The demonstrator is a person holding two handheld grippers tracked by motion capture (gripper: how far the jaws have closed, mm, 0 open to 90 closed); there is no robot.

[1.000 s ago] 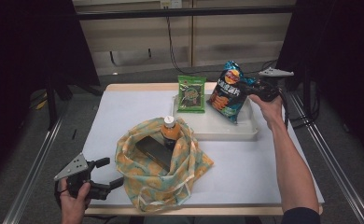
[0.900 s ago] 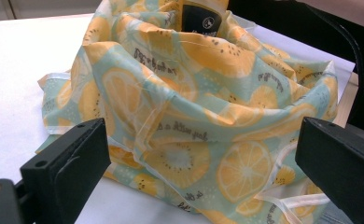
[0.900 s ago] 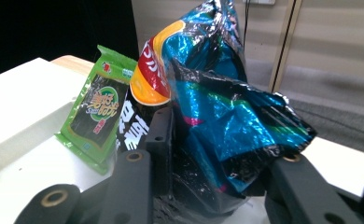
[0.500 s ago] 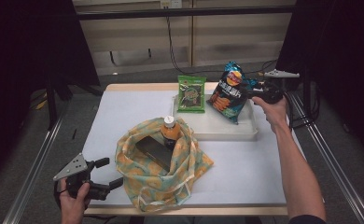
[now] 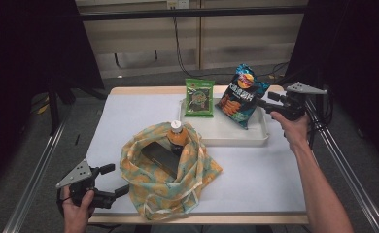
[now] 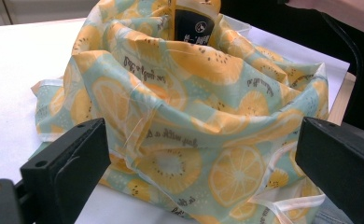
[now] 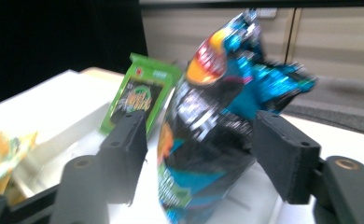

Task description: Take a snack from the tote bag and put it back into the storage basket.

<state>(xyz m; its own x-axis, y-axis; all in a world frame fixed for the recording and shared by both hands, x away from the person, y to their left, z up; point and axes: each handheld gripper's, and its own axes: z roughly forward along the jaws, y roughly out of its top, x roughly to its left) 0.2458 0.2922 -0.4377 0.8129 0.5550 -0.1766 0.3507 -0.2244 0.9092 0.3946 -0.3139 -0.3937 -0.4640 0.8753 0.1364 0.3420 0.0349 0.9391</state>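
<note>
The right gripper (image 5: 264,103) is at the far right of the table, over the right end of the white tray (image 5: 236,136), and its jaws stand on either side of the chip bag (image 5: 239,95); in the right gripper view the bag (image 7: 208,135) sits between them, but the blur leaves it unclear whether they already pinch the foil, so I cannot tell if it is clamped or merely straddled. The bag looks raised and tilted, its crimped top pointing up and toward the far edge, its lower end low over the tray floor, so its long axis runs steeply from near-low to far-high. Just beside it, to its left, the green packet (image 5: 199,97) leans upright against the tray's back wall. The step in hand looks like picking the chip bag out of the tray to pack it. Next it would need carrying left and toward the person, then lowering, bottom first, into the tote (image 5: 165,170), which lies open near the front of the table with a bottle (image 5: 177,136) and a dark flat item already inside. The left gripper (image 5: 112,180) waits with jaws wide apart at the tote's left edge, the lemon-print fabric (image 6: 194,140) just ahead of it, well placed to hold the mouth open.
</note>
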